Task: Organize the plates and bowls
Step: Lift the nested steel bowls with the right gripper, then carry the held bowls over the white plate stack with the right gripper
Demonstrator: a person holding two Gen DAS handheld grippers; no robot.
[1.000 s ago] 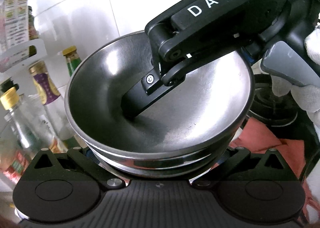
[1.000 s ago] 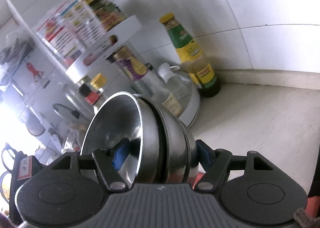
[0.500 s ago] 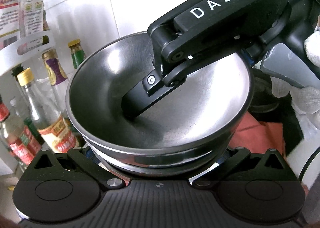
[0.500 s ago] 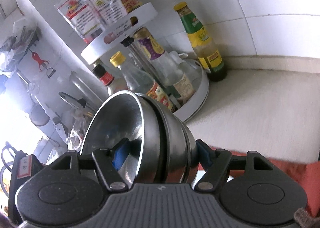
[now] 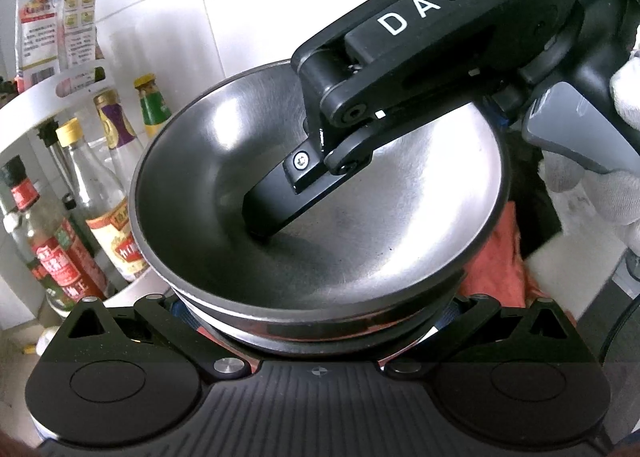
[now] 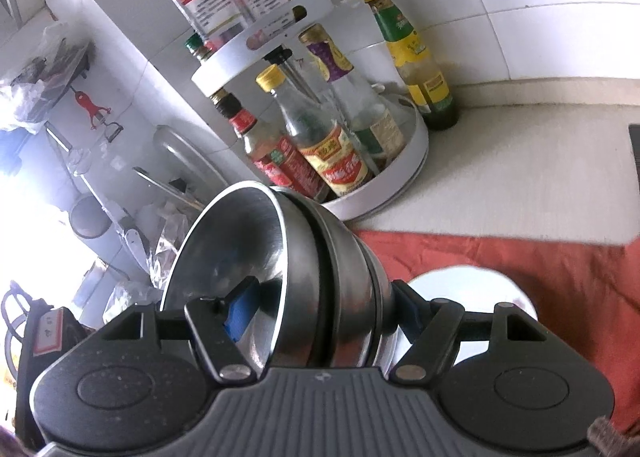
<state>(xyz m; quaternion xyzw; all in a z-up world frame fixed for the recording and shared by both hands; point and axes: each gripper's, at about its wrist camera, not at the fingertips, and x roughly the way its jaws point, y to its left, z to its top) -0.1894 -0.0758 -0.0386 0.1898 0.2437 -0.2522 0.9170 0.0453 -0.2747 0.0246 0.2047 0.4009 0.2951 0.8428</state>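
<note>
Beyond the right gripper (image 6: 322, 331), clamped on the bowls (image 6: 304, 269), a plate (image 6: 480, 297) is seen just ahead-right; the left gripper (image 5: 318, 321) is clamped underneath.

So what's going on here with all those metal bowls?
A person is carrying a nested stack of stainless steel bowls using two handheld claws. The right claw is clamped across the stack, one finger inside the top bowl and the other under its base. The left claw grips the stack's lower part from the near side. The stack is in the air above a red cloth, beside a white two-tier rack of sauce bottles.
</note>
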